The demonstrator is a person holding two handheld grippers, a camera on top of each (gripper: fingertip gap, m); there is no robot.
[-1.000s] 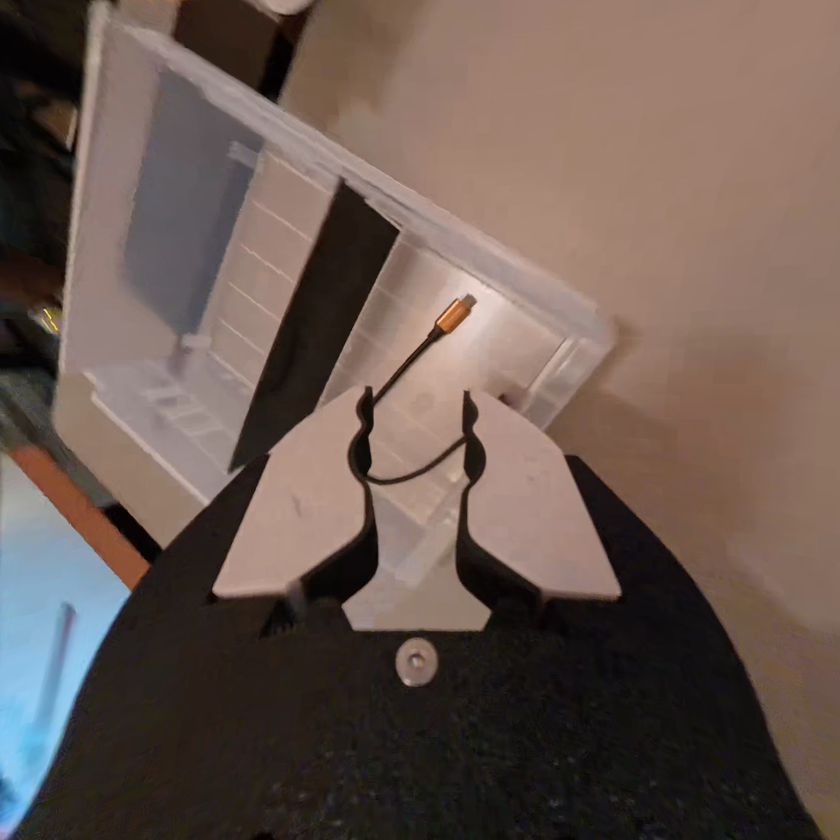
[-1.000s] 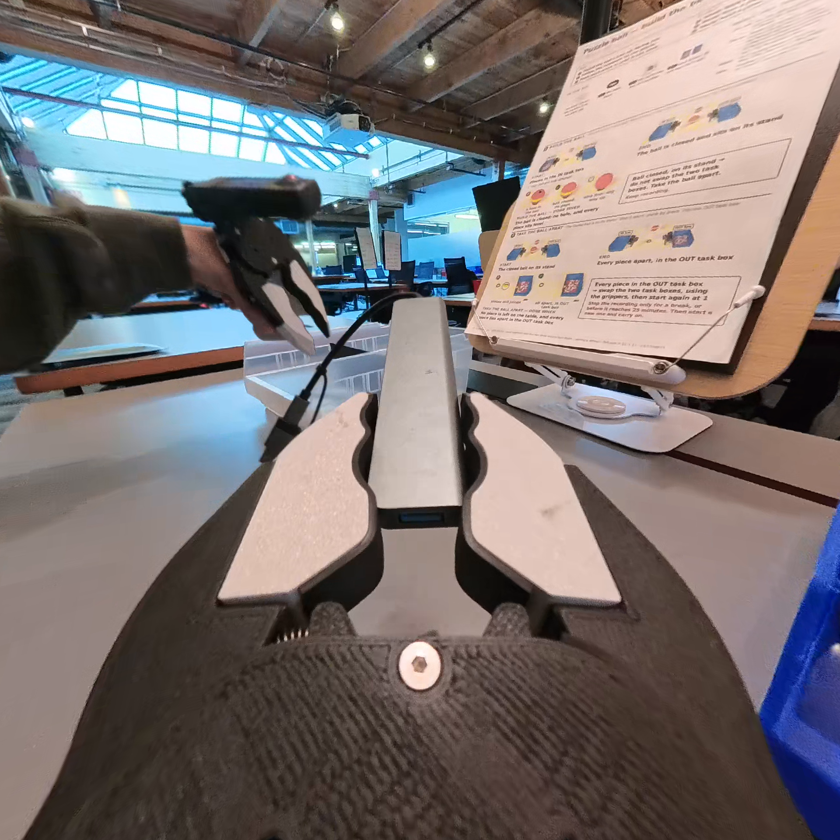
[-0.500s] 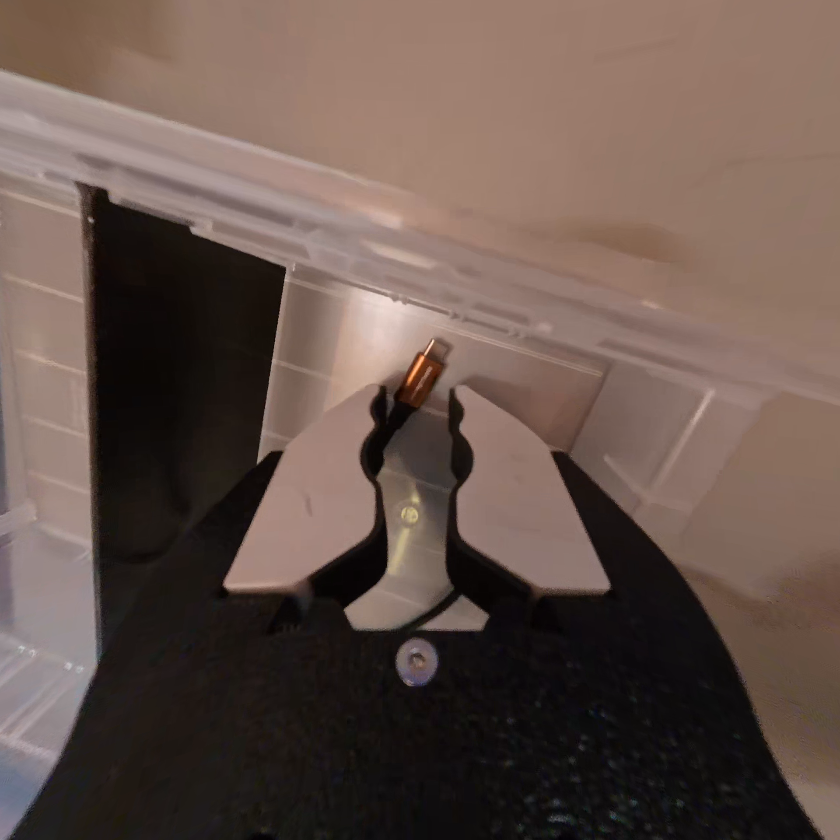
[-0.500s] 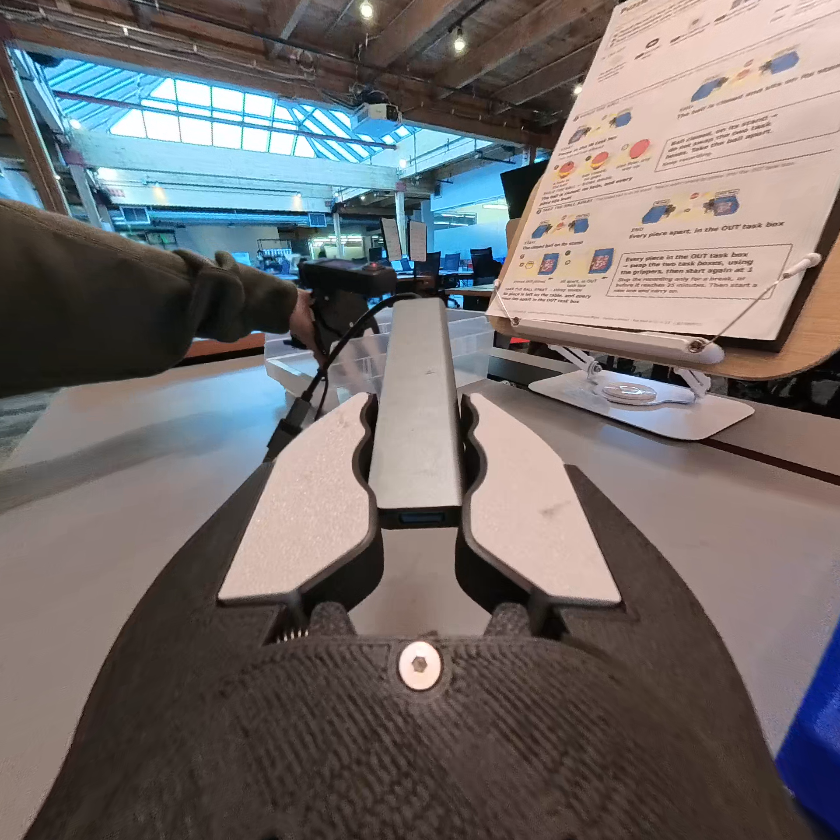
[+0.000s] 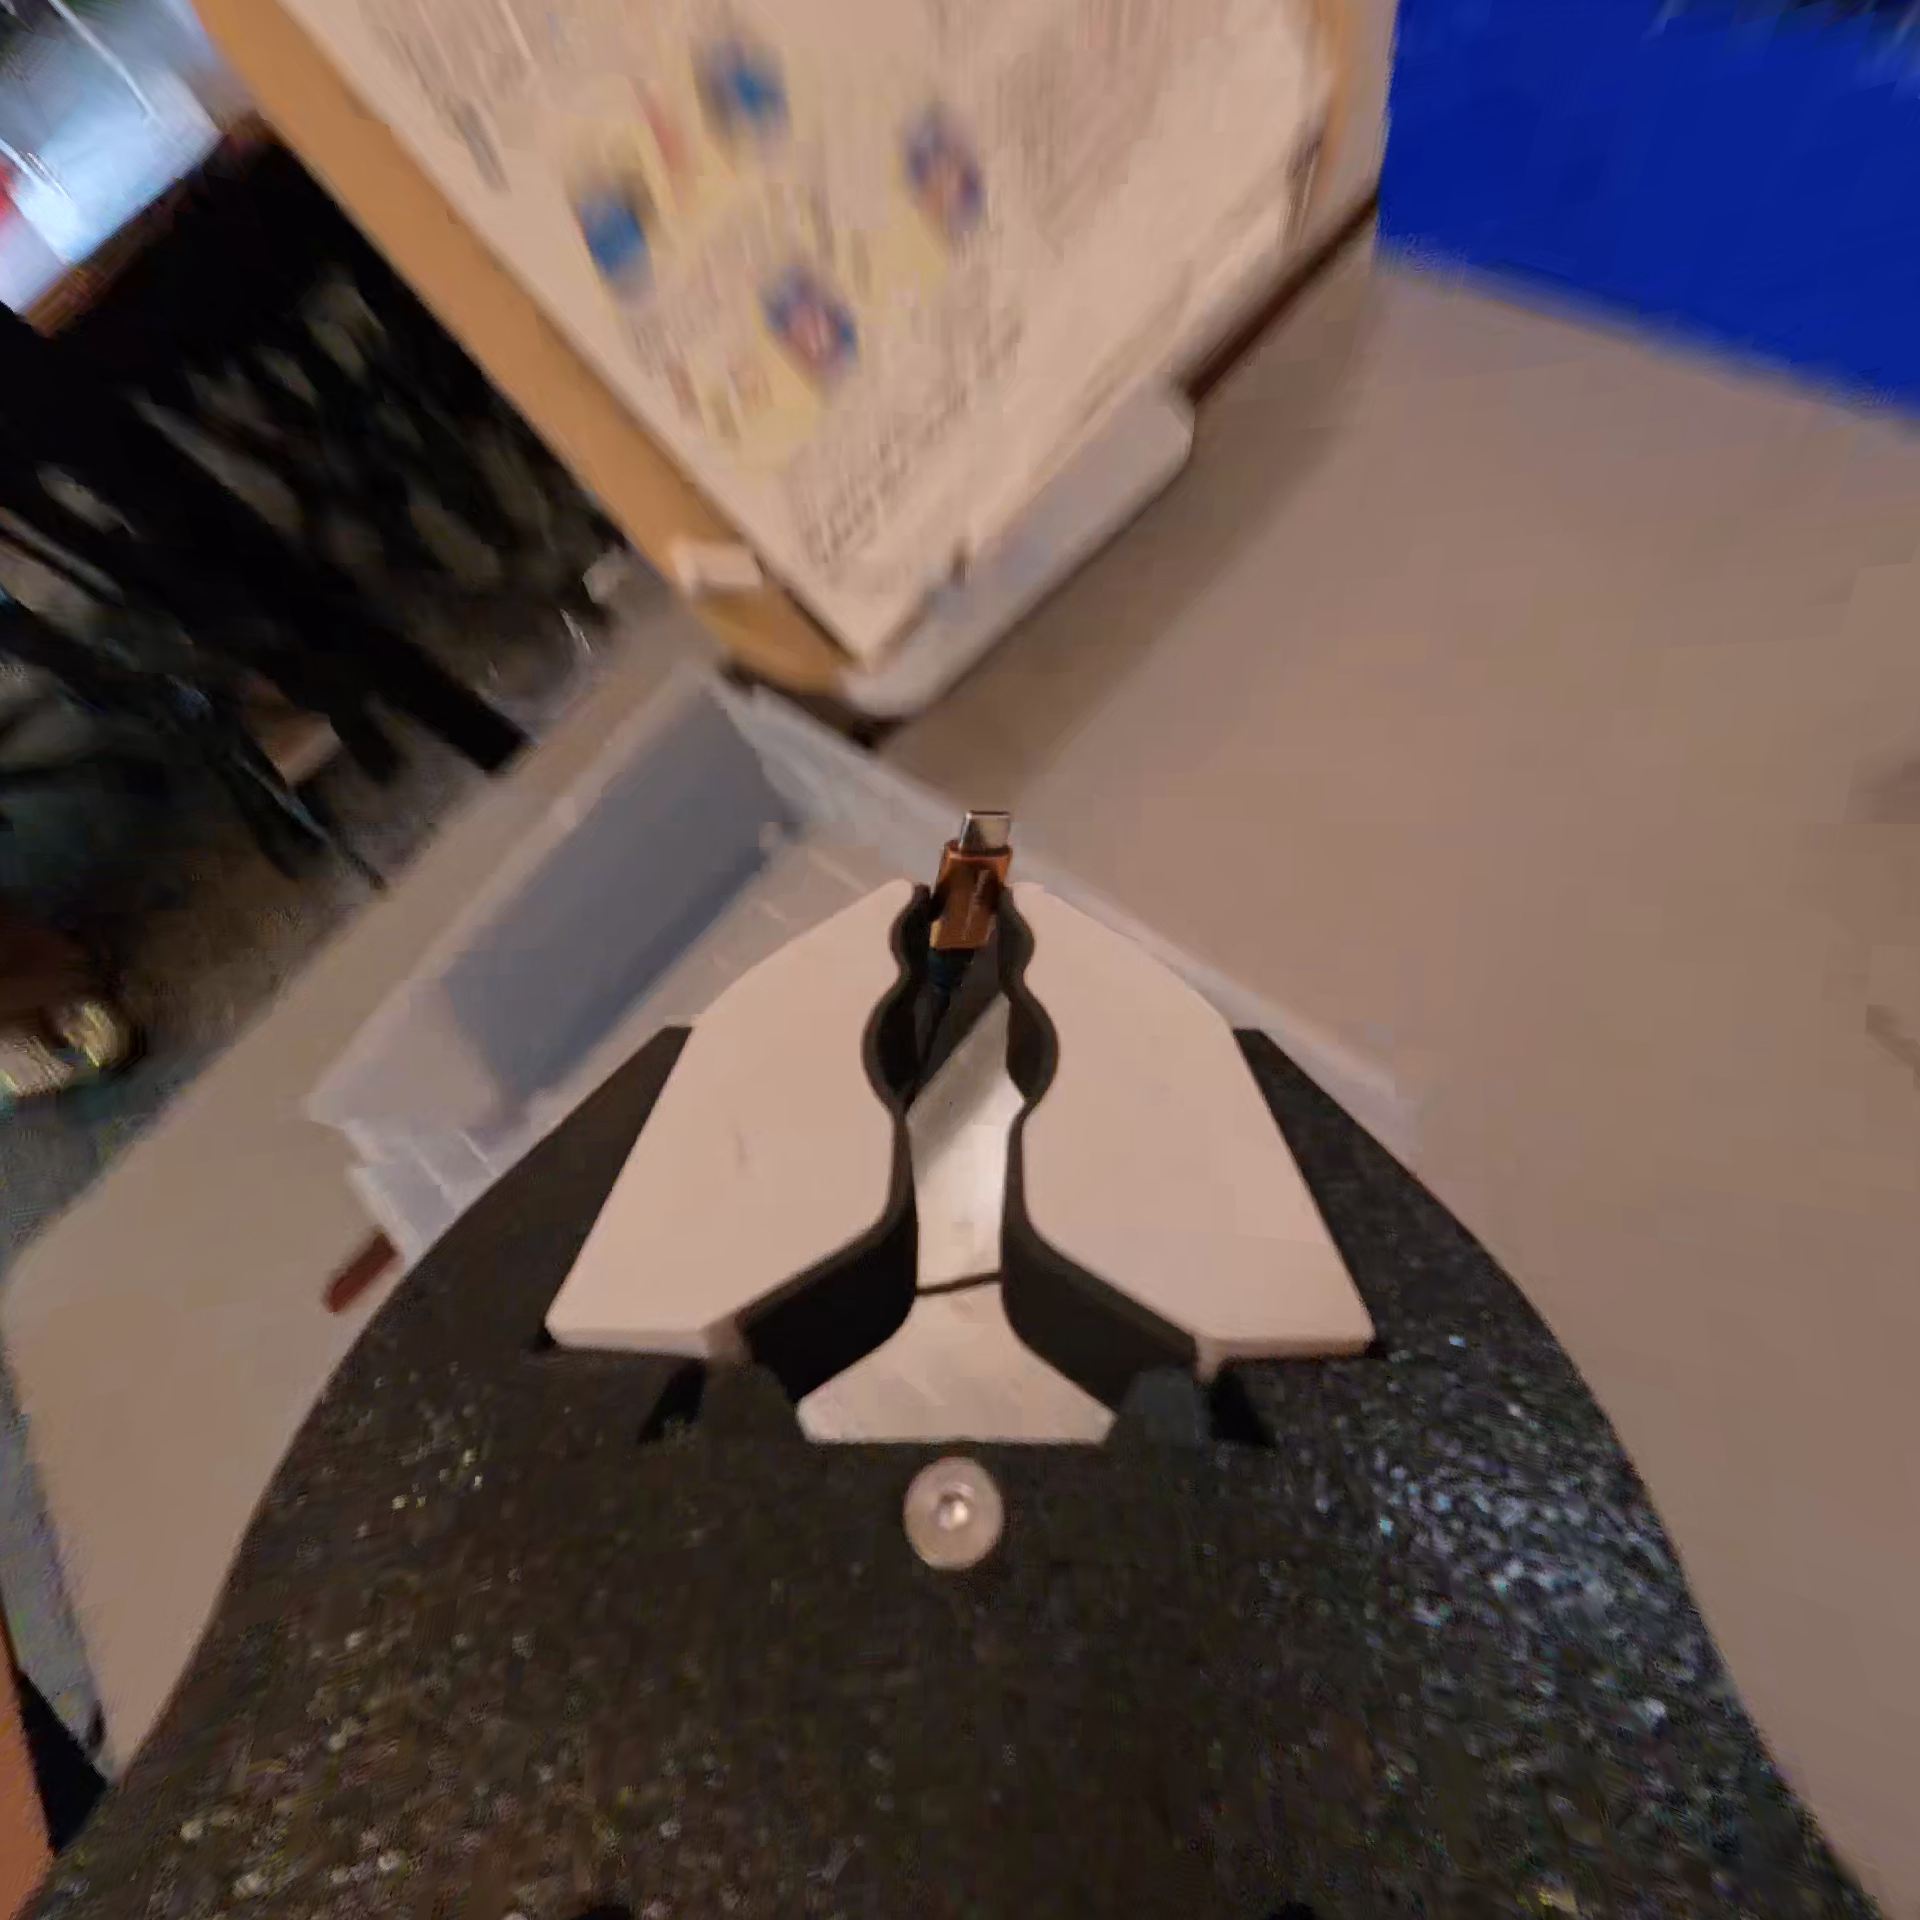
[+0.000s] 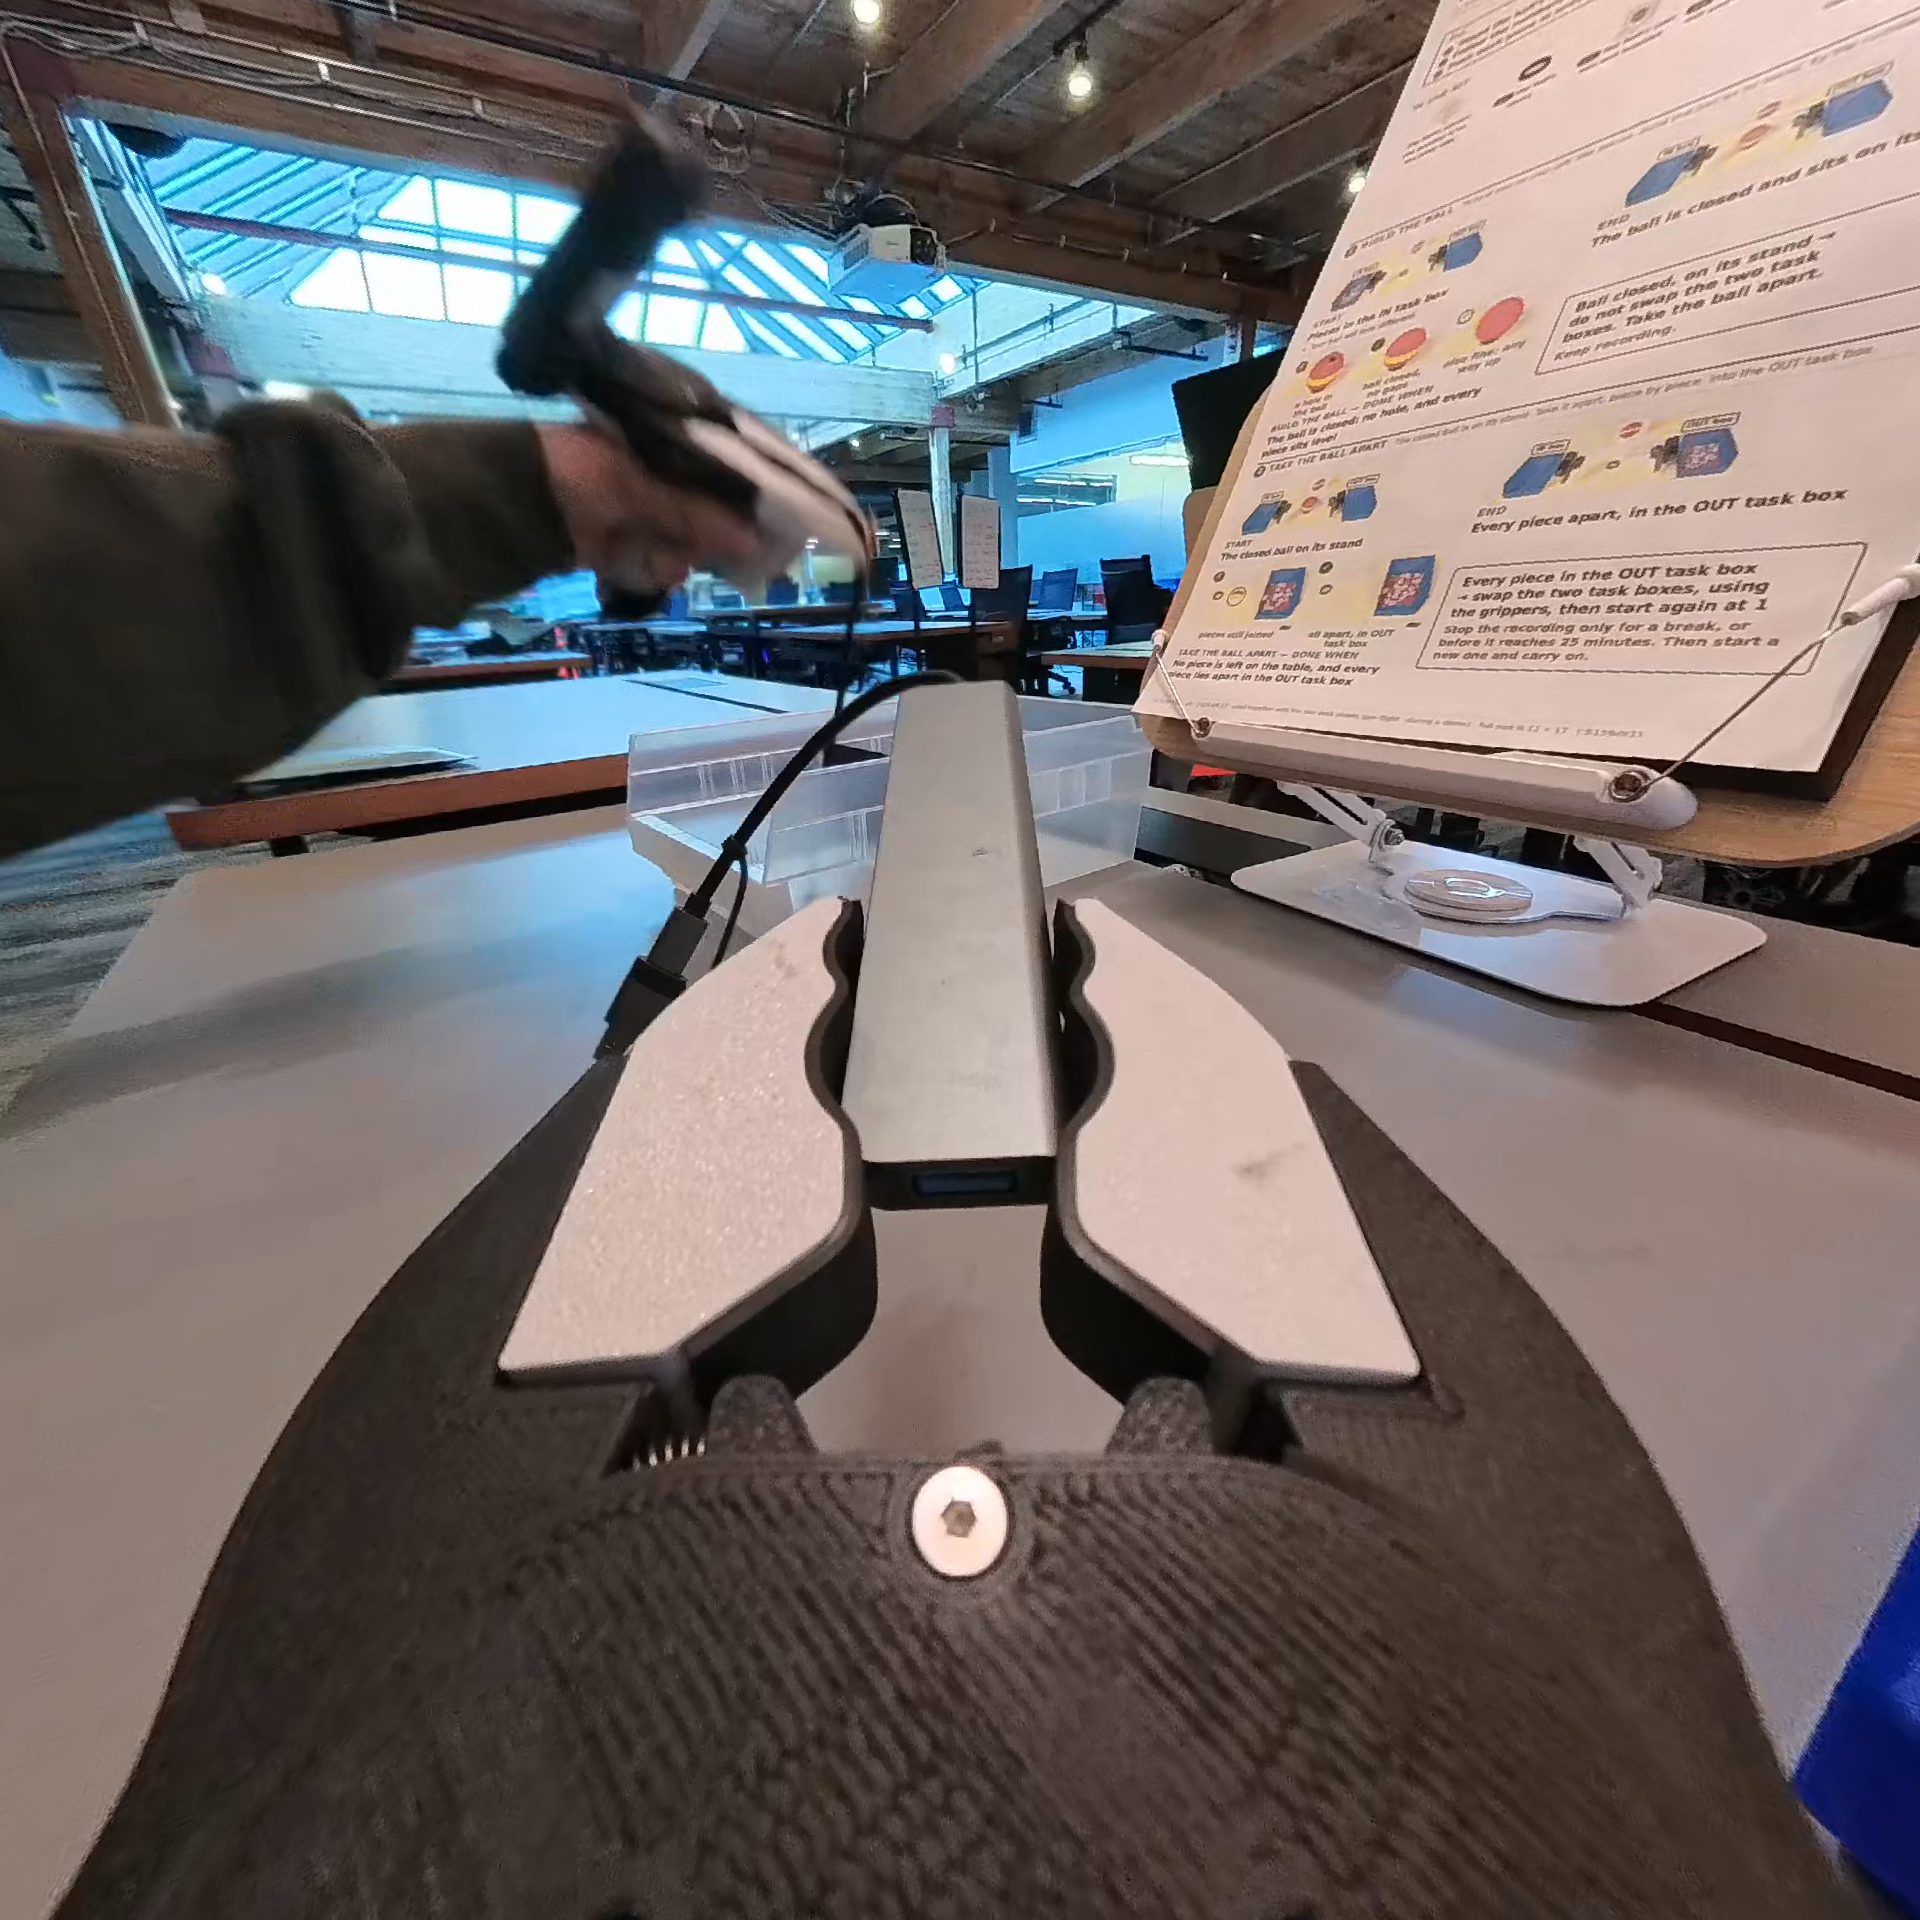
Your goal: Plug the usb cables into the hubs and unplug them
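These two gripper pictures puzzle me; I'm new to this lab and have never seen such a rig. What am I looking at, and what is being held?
No robot here: a person holds a two-finger clamp tool in each hand, and each tool carries a camera looking along its fingers.

In the left wrist view, the left gripper is shut on the orange cable plug, whose metal tip sticks out forward.

In the right wrist view, the right gripper is shut on a long grey hub, with a black cable at its left side.

On the grey table stand a clear plastic box and a stand with an instruction sheet.
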